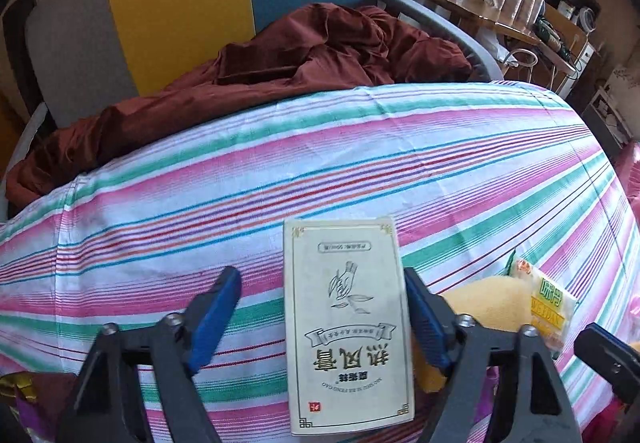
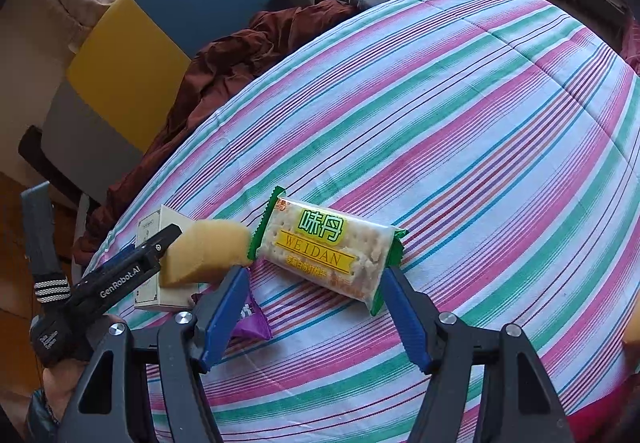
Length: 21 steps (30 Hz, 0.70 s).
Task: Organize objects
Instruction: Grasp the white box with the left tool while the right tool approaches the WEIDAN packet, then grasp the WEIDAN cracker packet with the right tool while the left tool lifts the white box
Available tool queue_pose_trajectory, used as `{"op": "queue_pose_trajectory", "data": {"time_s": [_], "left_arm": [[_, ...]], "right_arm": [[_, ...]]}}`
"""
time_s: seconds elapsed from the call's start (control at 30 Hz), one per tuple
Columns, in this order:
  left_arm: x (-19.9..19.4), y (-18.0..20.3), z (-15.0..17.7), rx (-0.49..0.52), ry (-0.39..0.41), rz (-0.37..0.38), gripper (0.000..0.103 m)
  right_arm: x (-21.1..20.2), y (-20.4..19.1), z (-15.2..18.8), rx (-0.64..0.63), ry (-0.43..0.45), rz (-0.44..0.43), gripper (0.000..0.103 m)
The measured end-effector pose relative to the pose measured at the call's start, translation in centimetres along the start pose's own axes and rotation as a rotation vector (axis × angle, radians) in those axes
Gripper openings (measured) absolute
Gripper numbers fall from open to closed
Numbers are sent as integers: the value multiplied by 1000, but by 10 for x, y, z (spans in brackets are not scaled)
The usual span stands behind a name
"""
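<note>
Left tongs (image 1: 322, 293) spread over a cream box (image 1: 348, 327) on the striped bedsheet (image 1: 360, 163), right pad touching its edge, left pad clear; yellow sponge (image 1: 486, 303) and cracker packet (image 1: 550, 307) just beside.

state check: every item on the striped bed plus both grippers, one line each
Cream flat cardboard box: lying flat, between left gripper fingers, left pad clear of it.
Clear-and-green cracker packet: sealed, flat, between right gripper fingers, grip unclear.
Yellow sponge block: beside packet, overlapping box.
Purple foil wrapper: flat, mostly hidden.
</note>
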<state>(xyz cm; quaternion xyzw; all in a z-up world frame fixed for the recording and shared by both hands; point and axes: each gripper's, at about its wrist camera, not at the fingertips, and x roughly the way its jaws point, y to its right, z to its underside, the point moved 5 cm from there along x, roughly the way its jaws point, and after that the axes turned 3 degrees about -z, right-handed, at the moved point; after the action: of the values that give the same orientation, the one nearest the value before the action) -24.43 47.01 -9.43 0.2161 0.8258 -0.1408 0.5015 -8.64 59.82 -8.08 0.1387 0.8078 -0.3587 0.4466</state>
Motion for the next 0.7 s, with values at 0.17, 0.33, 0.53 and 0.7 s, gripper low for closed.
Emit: {"op": "queue_pose_trajectory", "data": {"time_s": [0.17,0.33,0.53,0.7], "left_arm": [[-8,-26,29,-53,10,34,52],[-23,-33,71,-14,-20,-2,52],[-46,-26,121,21,-13,-48,52],[-66,-12,160,38,5,-40,52]], "right_arm": [[2,4,0,4,-4,25,70],[3,9,-1,16,-3,54,70],[1,24,-4,77,7,72,70],[-6,34,-8,126,45,73,70]]}}
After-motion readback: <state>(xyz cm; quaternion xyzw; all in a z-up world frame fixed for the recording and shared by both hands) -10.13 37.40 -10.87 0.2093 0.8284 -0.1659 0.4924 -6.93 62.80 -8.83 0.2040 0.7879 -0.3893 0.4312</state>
